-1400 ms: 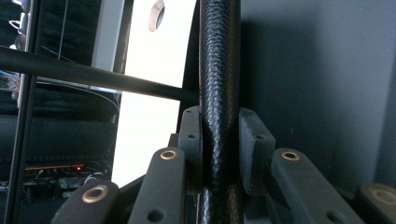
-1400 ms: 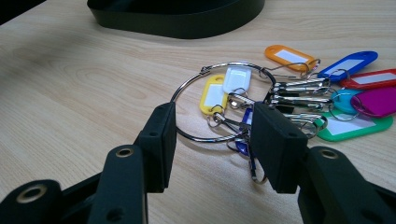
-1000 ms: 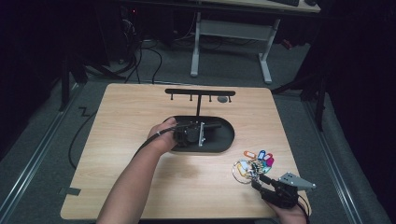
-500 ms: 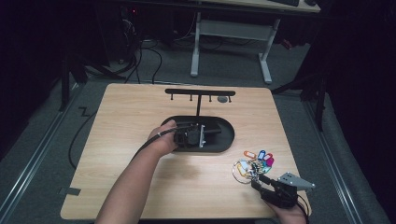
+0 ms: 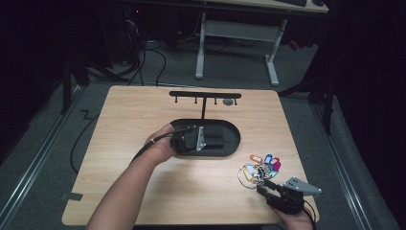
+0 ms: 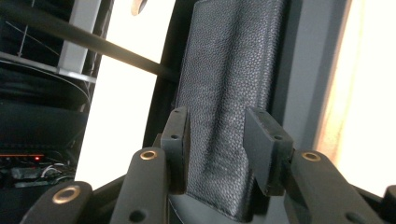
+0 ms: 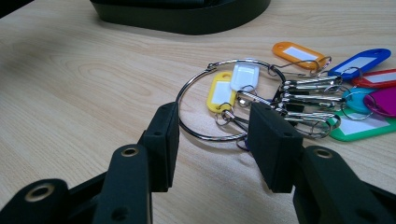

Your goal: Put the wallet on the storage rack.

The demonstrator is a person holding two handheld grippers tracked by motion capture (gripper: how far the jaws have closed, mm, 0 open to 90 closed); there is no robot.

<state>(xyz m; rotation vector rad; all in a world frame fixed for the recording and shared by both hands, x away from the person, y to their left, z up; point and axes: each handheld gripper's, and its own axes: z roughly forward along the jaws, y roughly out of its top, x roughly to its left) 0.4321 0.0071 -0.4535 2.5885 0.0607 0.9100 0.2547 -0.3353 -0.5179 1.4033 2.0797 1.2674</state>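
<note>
A black leather wallet (image 5: pixel 216 136) lies in the black oval tray (image 5: pixel 231 147) at mid-table. My left gripper (image 5: pixel 207 139) reaches over the tray's left end. In the left gripper view the wallet (image 6: pixel 229 60) runs between the jaws of the left gripper (image 6: pixel 217 126). Those jaws have just been opening and stand open beside it. A metal ring of keys with coloured tags (image 5: pixel 261 167) lies at the near right. My right gripper (image 5: pixel 262 186) sits just behind it, low over the wood. In the right gripper view the right gripper (image 7: pixel 212 126) is open, with the key ring (image 7: pixel 187 91) just beyond its tips.
A black rack with several hooks (image 5: pixel 205 96) stands on a thin post behind the tray. Bare wood stretches to the left and near side of the table (image 5: pixel 124 124). A desk frame and cables stand on the dark floor beyond.
My left hand and its gripper have drawn back a little toward the tray's near left end, with the wallet staying in the tray. The right gripper and keys have not moved.
</note>
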